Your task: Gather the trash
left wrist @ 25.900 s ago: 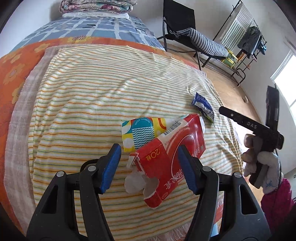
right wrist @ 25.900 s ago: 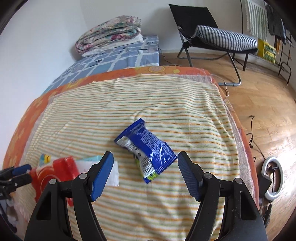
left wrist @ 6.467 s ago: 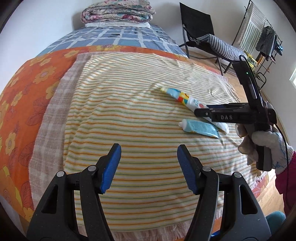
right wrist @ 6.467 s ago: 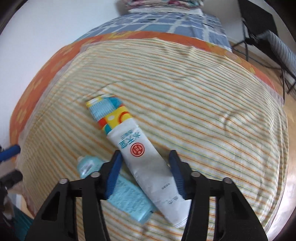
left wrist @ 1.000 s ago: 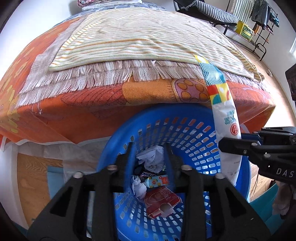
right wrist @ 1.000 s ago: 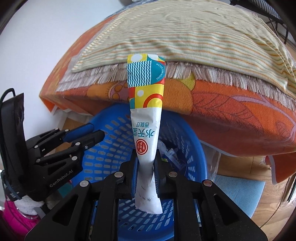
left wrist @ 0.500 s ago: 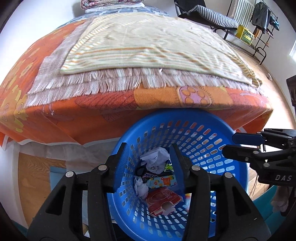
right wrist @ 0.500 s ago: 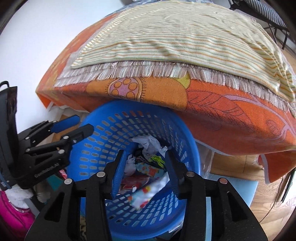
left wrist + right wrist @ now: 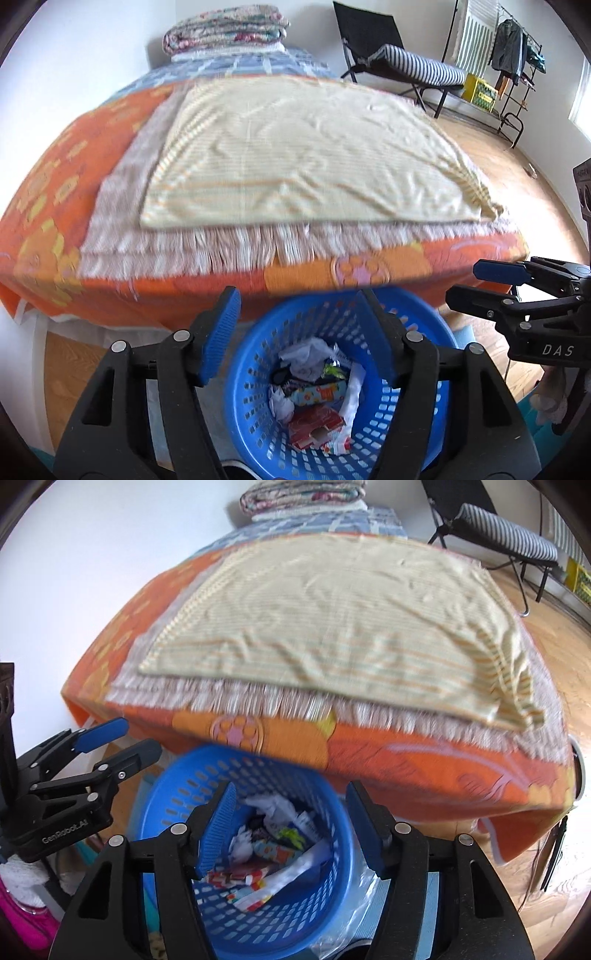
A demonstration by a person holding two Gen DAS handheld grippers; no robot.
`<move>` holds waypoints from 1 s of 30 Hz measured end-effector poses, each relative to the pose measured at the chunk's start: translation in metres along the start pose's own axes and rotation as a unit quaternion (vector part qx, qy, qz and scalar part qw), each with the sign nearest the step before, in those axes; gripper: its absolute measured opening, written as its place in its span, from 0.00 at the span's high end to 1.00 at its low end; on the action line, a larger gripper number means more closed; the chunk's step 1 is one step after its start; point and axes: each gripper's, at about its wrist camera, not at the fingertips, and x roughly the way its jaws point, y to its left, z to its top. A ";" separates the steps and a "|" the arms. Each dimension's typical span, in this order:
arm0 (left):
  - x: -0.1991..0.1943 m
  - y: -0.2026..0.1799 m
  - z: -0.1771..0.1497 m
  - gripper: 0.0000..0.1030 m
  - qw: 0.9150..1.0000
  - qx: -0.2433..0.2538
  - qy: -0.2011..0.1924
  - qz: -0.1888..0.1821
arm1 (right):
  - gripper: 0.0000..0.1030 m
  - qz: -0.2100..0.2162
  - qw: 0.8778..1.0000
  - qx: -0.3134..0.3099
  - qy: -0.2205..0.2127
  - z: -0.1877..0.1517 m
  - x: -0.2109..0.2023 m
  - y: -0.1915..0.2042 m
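While both hang over the blue basket (image 9: 255, 373) at the bed's (image 9: 110, 206) foot, my left gripper (image 9: 299, 332) and right gripper (image 9: 288, 823) have just been opening, jaws apart and empty, the trash (image 9: 317, 402) lying inside the basket.

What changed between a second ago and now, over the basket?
The right claw has just been opening and let go the long white toothpaste tube, which now lies among the trash in the blue plastic basket. The left claw has also been opening, empty. Both lifted. The basket and striped blanket stayed put.
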 end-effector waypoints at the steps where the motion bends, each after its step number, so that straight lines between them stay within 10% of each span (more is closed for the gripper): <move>1: -0.001 0.001 0.004 0.35 1.000 0.000 -0.003 0.000 | 0.41 -0.002 1.000 0.000 -0.005 0.003 -0.003 -0.001; 23: -0.032 0.002 0.112 0.17 0.994 0.019 -0.104 0.000 | 0.40 -0.023 0.996 -0.023 -0.084 0.083 -0.031 -0.006; 30: -0.026 0.003 0.133 0.09 0.992 0.020 -0.127 -0.010 | 0.26 -0.029 0.992 -0.006 -0.121 0.104 -0.035 -0.018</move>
